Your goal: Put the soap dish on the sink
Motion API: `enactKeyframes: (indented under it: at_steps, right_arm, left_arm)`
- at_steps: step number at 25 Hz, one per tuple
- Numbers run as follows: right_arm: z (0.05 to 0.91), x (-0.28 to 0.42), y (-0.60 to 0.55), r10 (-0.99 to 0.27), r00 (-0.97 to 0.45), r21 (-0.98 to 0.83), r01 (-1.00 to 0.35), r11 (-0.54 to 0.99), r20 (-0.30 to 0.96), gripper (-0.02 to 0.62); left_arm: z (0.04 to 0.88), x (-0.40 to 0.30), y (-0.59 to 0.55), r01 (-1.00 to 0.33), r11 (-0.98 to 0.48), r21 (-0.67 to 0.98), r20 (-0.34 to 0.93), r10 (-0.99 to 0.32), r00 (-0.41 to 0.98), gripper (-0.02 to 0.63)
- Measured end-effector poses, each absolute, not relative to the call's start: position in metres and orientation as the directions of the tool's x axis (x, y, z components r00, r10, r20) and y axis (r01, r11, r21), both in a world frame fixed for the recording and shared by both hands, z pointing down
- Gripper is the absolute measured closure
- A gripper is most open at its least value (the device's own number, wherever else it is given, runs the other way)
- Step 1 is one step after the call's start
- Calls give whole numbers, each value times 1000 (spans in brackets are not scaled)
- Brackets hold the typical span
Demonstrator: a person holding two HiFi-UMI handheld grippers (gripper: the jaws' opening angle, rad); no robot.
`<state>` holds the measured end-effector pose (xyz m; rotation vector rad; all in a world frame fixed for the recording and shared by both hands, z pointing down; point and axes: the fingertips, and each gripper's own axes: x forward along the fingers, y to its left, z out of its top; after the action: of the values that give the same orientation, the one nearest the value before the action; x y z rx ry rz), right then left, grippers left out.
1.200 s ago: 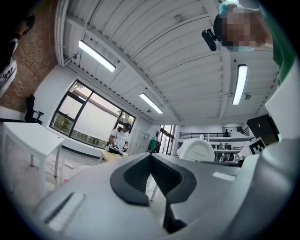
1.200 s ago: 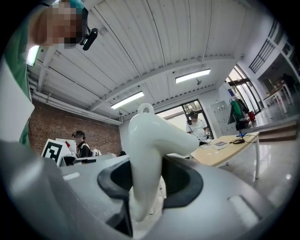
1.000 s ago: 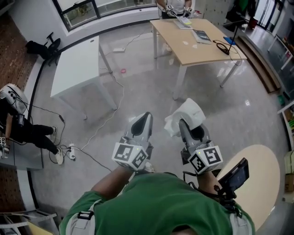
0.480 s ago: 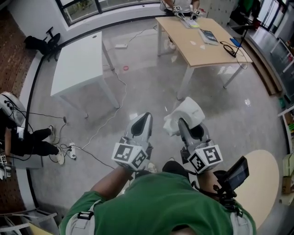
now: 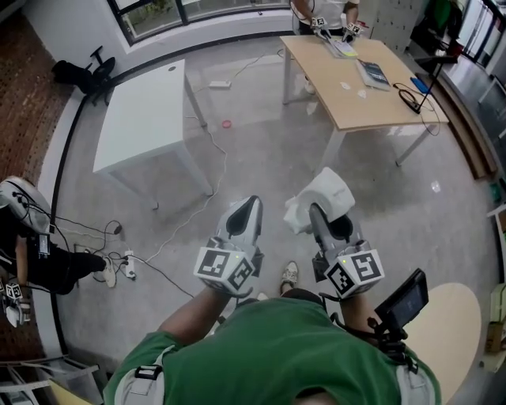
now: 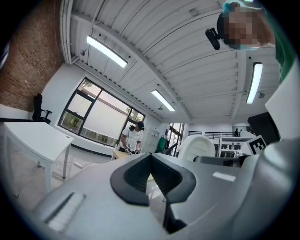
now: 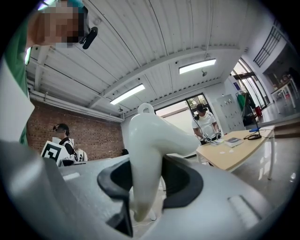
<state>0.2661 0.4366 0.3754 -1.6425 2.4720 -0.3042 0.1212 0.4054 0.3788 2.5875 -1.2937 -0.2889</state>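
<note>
**Soap dish [image 5: 328, 190] gripped in the right gripper [image 5: 322, 215], held above the floor [image 5: 261, 150]**

A person in a green top [image 5: 269, 356] holds both grippers out level, side by side above the grey floor. The right gripper's jaws are closed on the white soap dish. In the right gripper view its curved body stands upright between the two dark pads [image 7: 185, 183], which press it from either side, and its upper part bends off to the right beyond the jaws. In the head view the dish sticks out past the far end of the right gripper, well apart from every worktop.

The left gripper [image 5: 245, 210], just to the left of the right one, has its jaws drawn together at the tips, with nothing between them.

A white worktop [image 5: 146, 111] stands at the far left. A wooden worktop [image 5: 348, 99] at the far right carries a book [image 5: 373, 73], and a second person [image 5: 328, 9] stands at its far end. At the left edge a third person [image 5: 47, 257] in dark clothes sits low, near a power strip [image 5: 127, 263] on the floor. A round pale worktop [image 5: 455, 324] lies at the near right.
</note>
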Motion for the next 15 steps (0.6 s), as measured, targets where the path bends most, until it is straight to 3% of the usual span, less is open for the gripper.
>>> enactKeyframes:
  at_steps: [15]
  right_arm:
    - [380,330,342,-897,-439,-276,-858,434,-48,451]
  left_arm:
    - [372,177,324,-821,-528,218,-95,-848,521,600]
